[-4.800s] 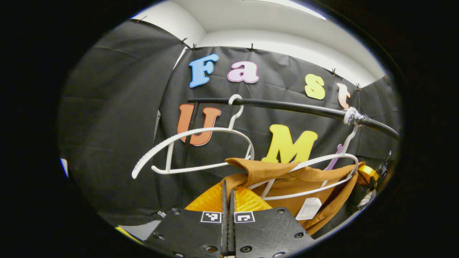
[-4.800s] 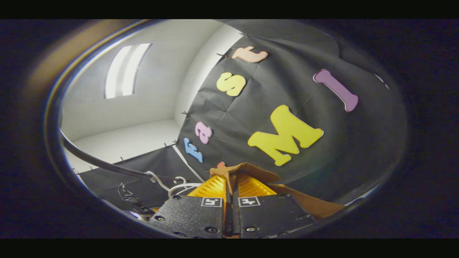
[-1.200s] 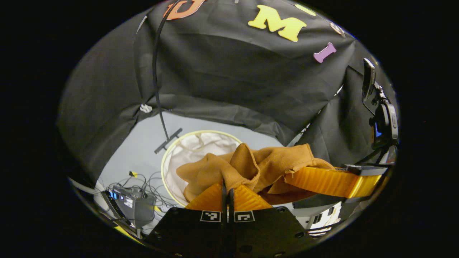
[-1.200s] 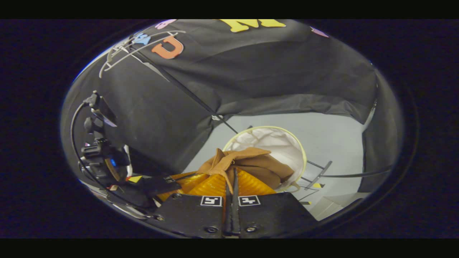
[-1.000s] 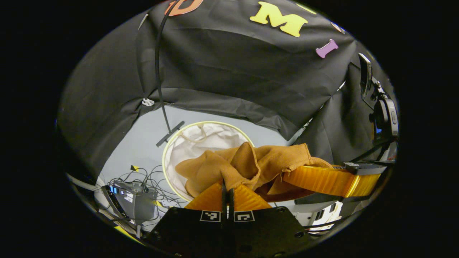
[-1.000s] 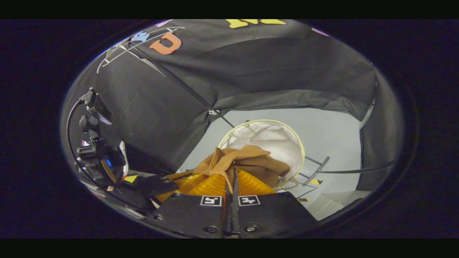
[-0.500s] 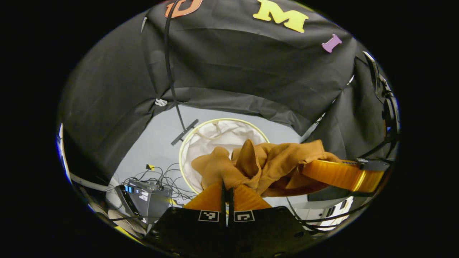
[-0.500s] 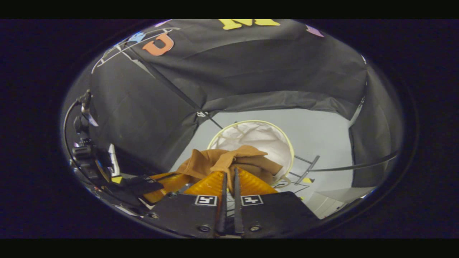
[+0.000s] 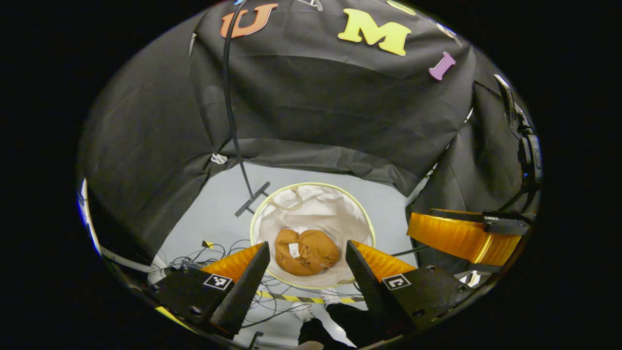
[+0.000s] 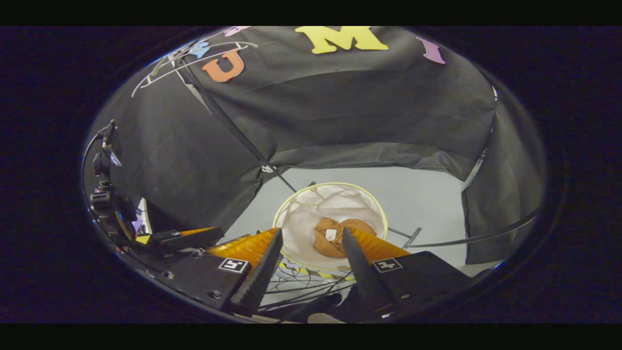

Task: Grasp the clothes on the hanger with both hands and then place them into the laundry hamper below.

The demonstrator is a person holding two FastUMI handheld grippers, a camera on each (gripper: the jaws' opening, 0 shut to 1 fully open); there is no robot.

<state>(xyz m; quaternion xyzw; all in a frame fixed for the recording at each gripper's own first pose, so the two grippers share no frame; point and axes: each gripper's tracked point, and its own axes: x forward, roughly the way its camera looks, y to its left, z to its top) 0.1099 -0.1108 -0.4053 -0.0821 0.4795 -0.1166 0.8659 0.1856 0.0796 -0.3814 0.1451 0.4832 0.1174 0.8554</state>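
Left gripper (image 9: 307,262) and right gripper (image 10: 311,248) gape wide, empty. Clothes (image 9: 307,252) lie bunched below them inside the hamper (image 9: 362,221).

Brown garment (image 9: 307,252): released, now bunched inside hamper (image 9: 359,218). Left gripper (image 9: 307,265) and right gripper (image 10: 311,248): fingers now spread, above hamper.

The clothes (image 9: 307,252) lie bunched at the bottom of the laundry hamper (image 9: 360,218), which stands on the floor (image 9: 214,194) before the draped wall. The left gripper (image 9: 307,272) hangs above it, fingers spread wide to either side; the right gripper (image 10: 311,260) likewise. Cables (image 9: 221,248) lie left of the hamper, and a stand foot (image 9: 252,199), seemingly, just behind its rim.
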